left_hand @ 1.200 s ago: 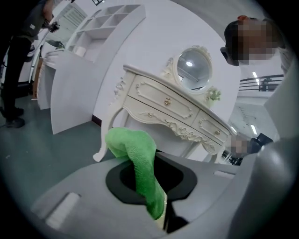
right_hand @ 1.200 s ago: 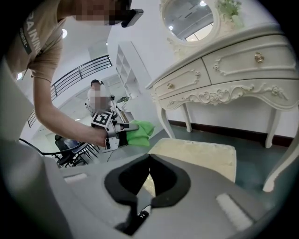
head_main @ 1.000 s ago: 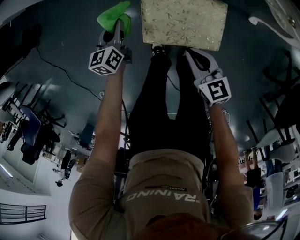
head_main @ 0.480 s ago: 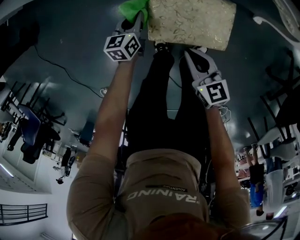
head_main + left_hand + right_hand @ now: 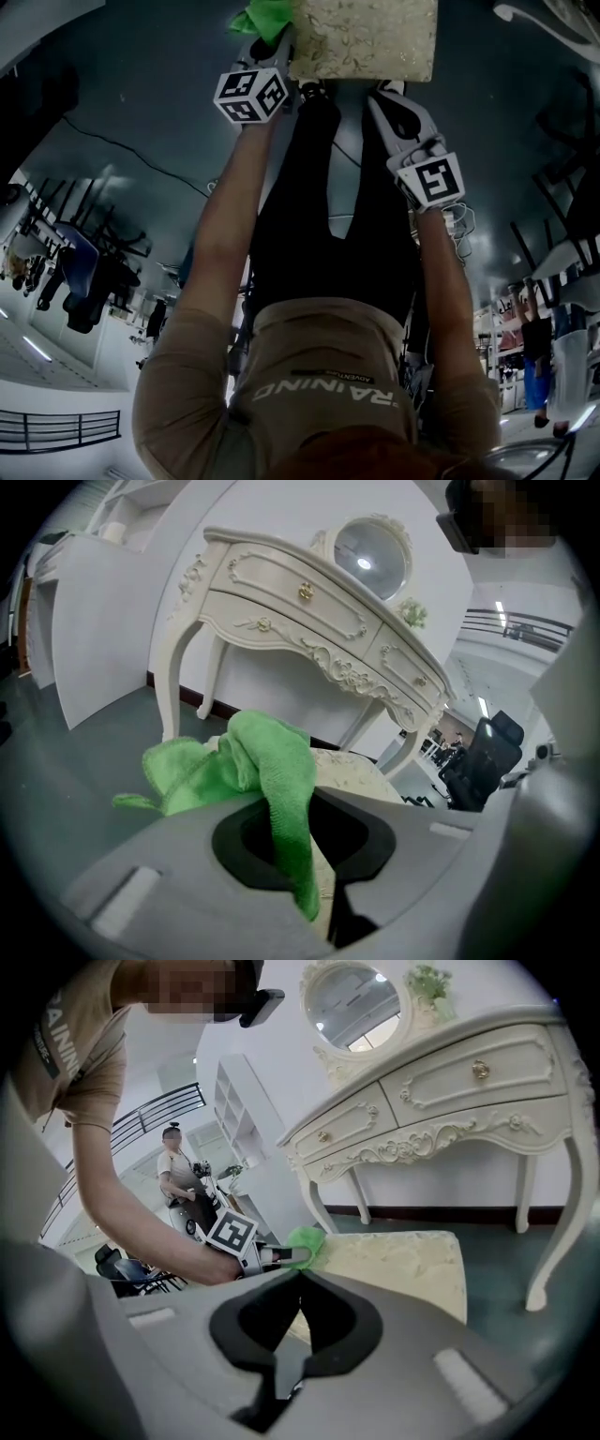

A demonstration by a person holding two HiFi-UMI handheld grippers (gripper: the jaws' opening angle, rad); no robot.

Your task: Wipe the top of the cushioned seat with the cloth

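The cloth (image 5: 272,761) is clamped in the left gripper (image 5: 274,45). Its jaws are closed on one fold, which hangs down through them, and the rest is bunched in front of the tips. The bunch sits at the left edge of the seat (image 5: 366,37), touching the cushion top there, as the right gripper view also shows.

The right gripper (image 5: 298,1274) has its jaws together with nothing between them. In the head view it is just off the seat's near edge, toward the right corner. Whether it touches the cushion cannot be told. It is well apart from the cloth, with most of the seat's width between them.

There is one green cloth, one pale patterned seat and two grippers. Behind the seat stands one white carved table (image 5: 450,1101) with one oval mirror (image 5: 350,1002) on it.
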